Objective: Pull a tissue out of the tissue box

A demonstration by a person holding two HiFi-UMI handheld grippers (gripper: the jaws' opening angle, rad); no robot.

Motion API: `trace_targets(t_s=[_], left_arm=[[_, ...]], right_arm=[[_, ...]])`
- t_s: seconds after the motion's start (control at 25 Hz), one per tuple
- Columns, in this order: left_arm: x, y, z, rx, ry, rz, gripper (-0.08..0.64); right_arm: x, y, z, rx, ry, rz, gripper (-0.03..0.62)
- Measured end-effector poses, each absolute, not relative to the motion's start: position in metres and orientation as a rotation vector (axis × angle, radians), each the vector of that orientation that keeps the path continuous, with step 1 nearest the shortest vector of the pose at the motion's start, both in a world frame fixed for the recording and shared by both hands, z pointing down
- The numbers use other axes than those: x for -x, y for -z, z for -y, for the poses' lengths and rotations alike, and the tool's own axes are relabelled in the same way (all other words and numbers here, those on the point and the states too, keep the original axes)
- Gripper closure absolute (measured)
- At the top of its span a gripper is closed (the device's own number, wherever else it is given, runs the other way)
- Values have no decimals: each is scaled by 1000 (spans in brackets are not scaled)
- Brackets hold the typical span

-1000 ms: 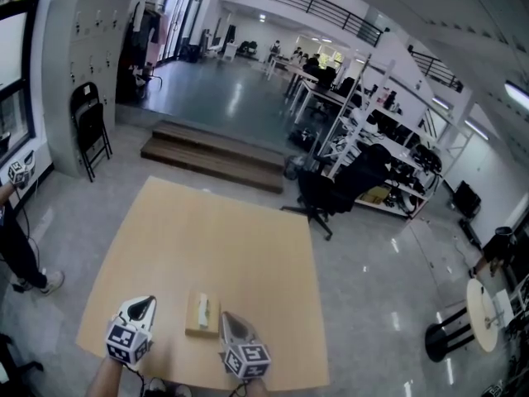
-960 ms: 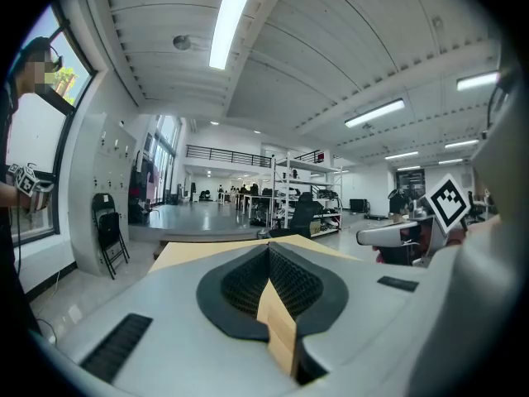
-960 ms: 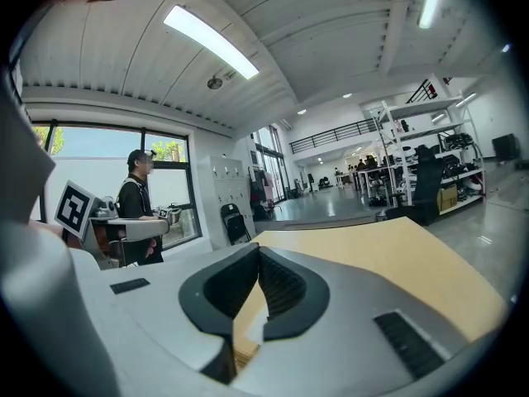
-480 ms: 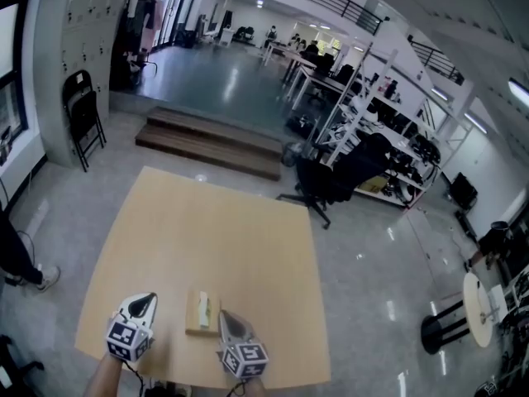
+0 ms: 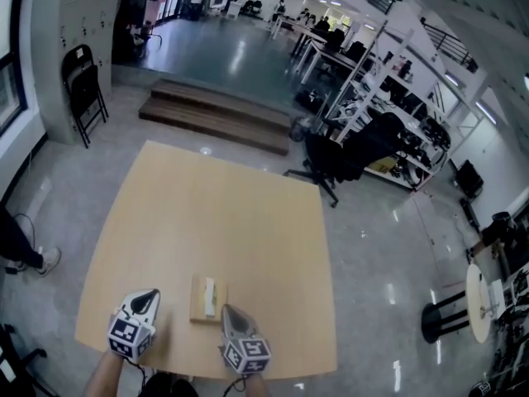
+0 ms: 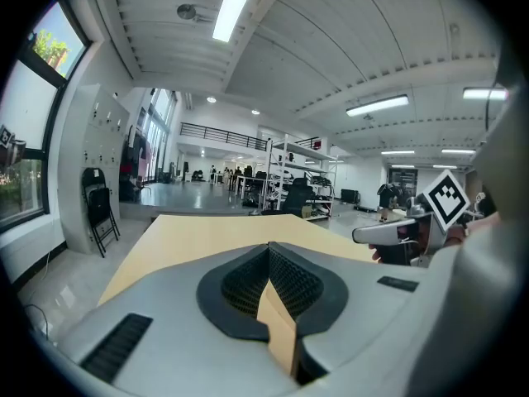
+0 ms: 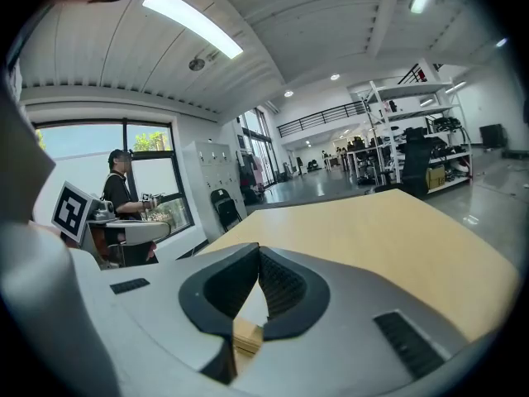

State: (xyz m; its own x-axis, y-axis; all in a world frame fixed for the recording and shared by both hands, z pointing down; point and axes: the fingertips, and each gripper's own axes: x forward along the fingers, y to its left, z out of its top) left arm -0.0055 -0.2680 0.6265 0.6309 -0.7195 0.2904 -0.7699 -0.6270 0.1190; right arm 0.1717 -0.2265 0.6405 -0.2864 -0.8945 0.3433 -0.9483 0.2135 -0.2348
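The tissue box [image 5: 207,298] sits near the front edge of the tabletop [image 5: 223,205], between my two tools, with a pale strip of tissue [image 5: 210,290] showing in its top slot. The left hand-held gripper [image 5: 149,296] hangs just to the box's left. The right hand-held gripper [image 5: 227,311] is at its near right corner, so close that I cannot tell whether the tip touches it. Both have their jaws pressed together and carry nothing, so neither is ready to pinch yet. To do this well, I judge I should open the right jaws first, then come at the slot from above and close only on the raised fold of tissue, not on the box rim. The box looks small and light and would likely lift with the pull, so I would rest the left tool on its top or side as a brace and draw the tissue straight up. I see nothing else on the tabletop to get in the way. Beyond it are low steps [image 5: 215,118], a folding chair [image 5: 83,85] by the wall and an office chair [image 5: 339,160], all well apart. A person [image 7: 124,190] stands by the window, also clear of my reach.
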Motion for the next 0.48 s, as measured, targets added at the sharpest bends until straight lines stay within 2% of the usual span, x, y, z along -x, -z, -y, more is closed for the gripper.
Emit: trace_targets(t_s=[0.48], left_arm=[[13, -666, 260, -2550, -357, 1181, 554]], right_arm=[[-163, -677, 220, -1752, -675, 2282, 580]])
